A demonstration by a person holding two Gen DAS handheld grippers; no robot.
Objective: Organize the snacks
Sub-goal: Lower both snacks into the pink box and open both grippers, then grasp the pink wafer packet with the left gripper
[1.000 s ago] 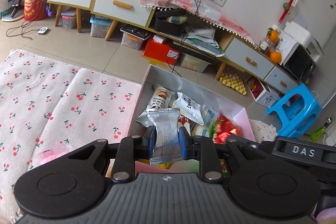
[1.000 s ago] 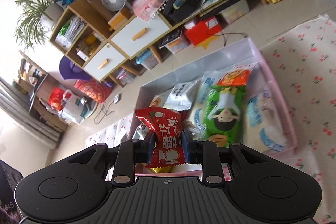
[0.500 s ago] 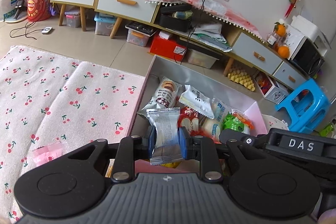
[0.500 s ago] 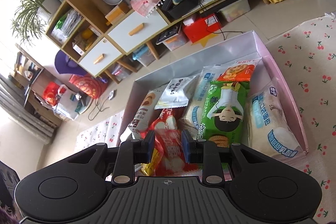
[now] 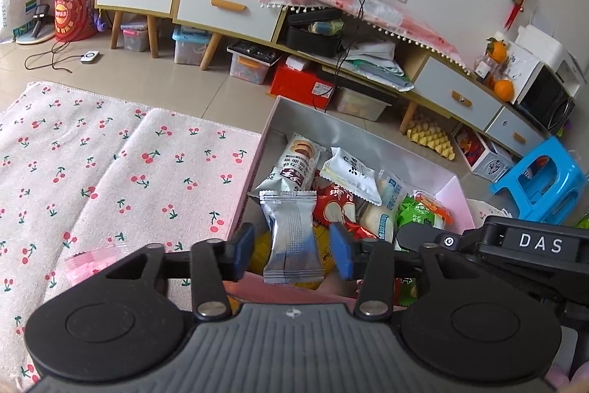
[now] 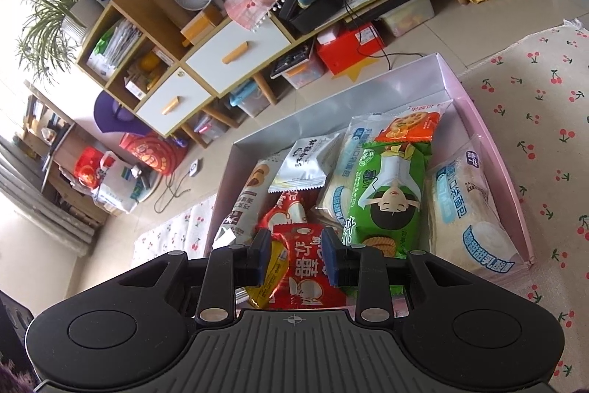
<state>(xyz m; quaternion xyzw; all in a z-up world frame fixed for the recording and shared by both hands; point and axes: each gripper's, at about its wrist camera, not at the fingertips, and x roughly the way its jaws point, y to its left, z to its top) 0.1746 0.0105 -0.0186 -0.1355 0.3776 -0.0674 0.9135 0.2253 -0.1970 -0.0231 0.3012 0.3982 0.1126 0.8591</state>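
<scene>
Two packets: one at each of my grippers, both being let go over the pink box [image 6: 493,150].
Left gripper [image 5: 292,247]: jaws have just been opening; silver packet [image 5: 292,238] hangs between the pads, clear of both.
Right gripper [image 6: 294,255]: jaws have just been opening; red packet [image 6: 313,267] lies between them, whether the pads touch it I cannot tell.
Technique: open fully, lift straight back so no pad snags a wrapper.
Box contents: ahead of my right fingers a green biscuit bag [image 6: 390,194], white bread packs, a small white sachet [image 6: 305,164].

Snack packets [image 6: 386,194] in box [image 6: 493,150], on rug [image 5: 110,172].
</scene>
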